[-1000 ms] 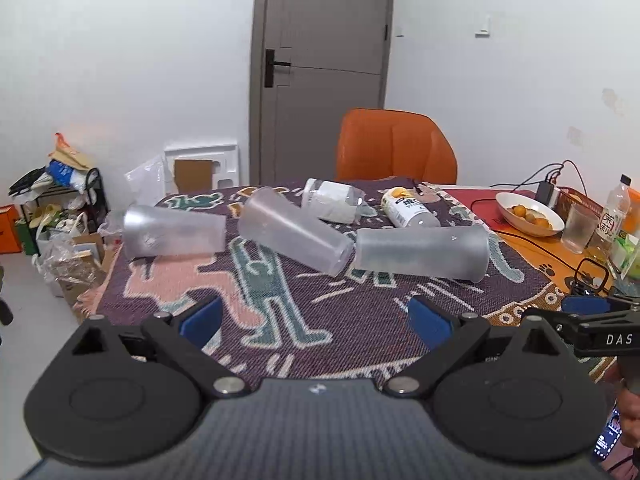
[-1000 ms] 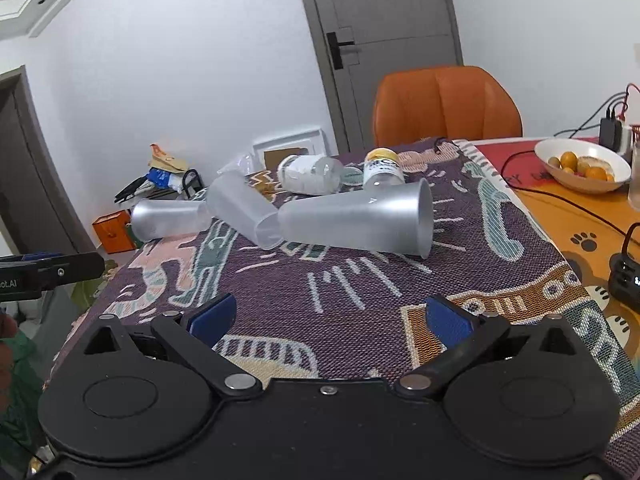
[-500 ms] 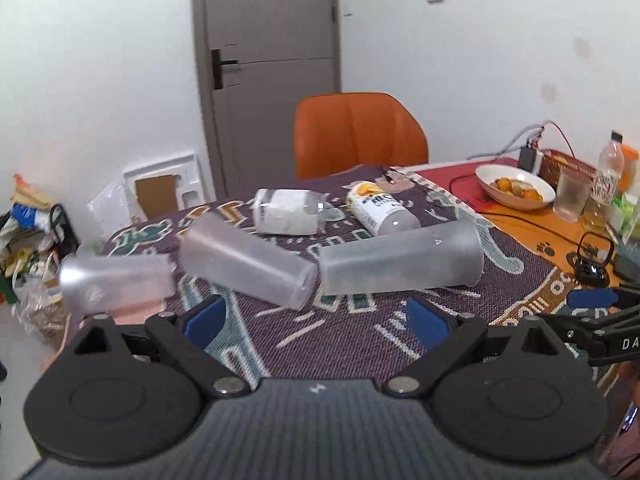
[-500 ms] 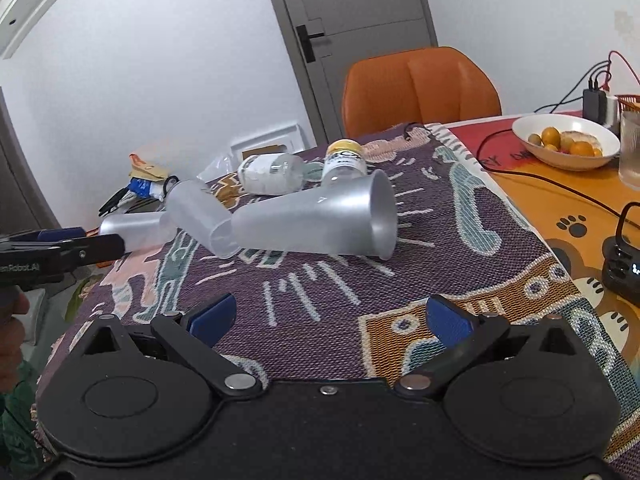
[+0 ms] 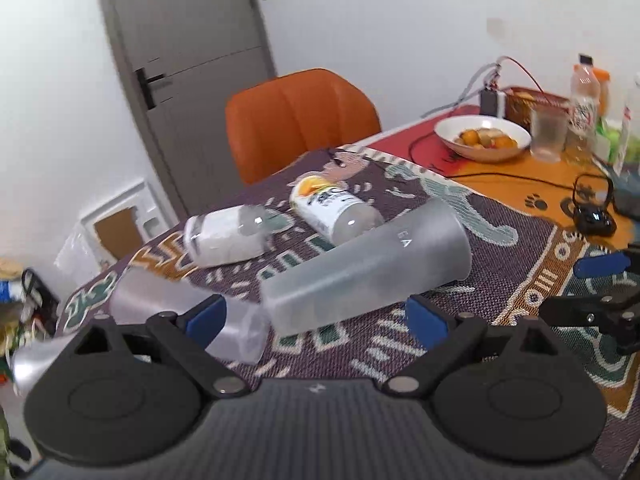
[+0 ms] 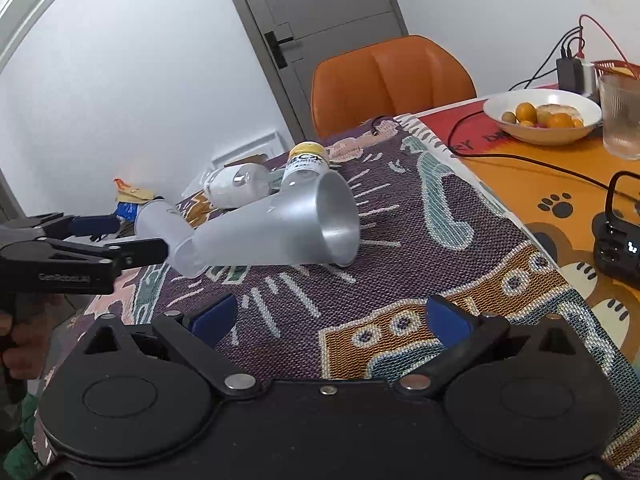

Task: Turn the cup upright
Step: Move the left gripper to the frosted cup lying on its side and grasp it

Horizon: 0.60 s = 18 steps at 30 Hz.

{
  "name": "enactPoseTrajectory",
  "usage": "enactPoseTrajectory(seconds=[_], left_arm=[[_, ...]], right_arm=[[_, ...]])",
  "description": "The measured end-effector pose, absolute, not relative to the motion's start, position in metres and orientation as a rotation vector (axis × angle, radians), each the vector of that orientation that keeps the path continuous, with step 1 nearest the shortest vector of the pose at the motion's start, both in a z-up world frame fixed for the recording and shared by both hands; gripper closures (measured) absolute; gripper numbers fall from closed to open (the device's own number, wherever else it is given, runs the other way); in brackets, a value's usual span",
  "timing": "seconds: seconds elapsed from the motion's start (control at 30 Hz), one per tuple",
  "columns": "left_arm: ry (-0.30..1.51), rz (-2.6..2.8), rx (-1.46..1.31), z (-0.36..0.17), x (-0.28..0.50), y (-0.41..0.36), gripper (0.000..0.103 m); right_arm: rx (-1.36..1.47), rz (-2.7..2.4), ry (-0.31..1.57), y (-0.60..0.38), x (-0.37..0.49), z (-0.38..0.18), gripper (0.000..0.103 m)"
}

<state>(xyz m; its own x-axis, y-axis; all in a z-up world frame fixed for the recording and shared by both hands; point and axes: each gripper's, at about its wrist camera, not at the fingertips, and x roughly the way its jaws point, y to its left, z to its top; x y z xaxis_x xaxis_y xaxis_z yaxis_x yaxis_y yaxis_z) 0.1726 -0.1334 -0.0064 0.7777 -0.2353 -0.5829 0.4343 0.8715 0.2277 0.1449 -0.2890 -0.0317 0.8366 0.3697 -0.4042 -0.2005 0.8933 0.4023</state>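
Observation:
A frosted plastic cup lies on its side on the patterned cloth, its wide mouth toward the right; the right wrist view looks into that mouth. A second frosted cup lies on its side to its left, and a third at the far left. My left gripper is open, its blue pads level with the near cup's base end. My right gripper is open and empty, short of the cup's mouth. The left gripper also shows in the right wrist view, beside the cups.
Two bottles lie behind the cups. An orange chair stands at the far edge. To the right are a fruit bowl, a glass, cables and a black device.
My left gripper has moved right and closer to the near cup, which now sits between its pads. My right gripper has come nearer to the cup's mouth. The cups have not moved.

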Motion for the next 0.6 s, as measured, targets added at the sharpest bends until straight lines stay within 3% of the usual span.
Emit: enactPoseTrajectory(seconds=[0.1, 0.6], left_arm=[[0.577, -0.396, 0.431, -0.013, 0.183, -0.147, 0.007], [0.635, -0.563, 0.766, -0.053, 0.233, -0.206, 0.010]], right_arm=[[0.370, 0.300, 0.498, -0.292, 0.149, -0.035, 0.007], [0.414, 0.283, 0.543, -0.307, 0.170, -0.058, 0.007]])
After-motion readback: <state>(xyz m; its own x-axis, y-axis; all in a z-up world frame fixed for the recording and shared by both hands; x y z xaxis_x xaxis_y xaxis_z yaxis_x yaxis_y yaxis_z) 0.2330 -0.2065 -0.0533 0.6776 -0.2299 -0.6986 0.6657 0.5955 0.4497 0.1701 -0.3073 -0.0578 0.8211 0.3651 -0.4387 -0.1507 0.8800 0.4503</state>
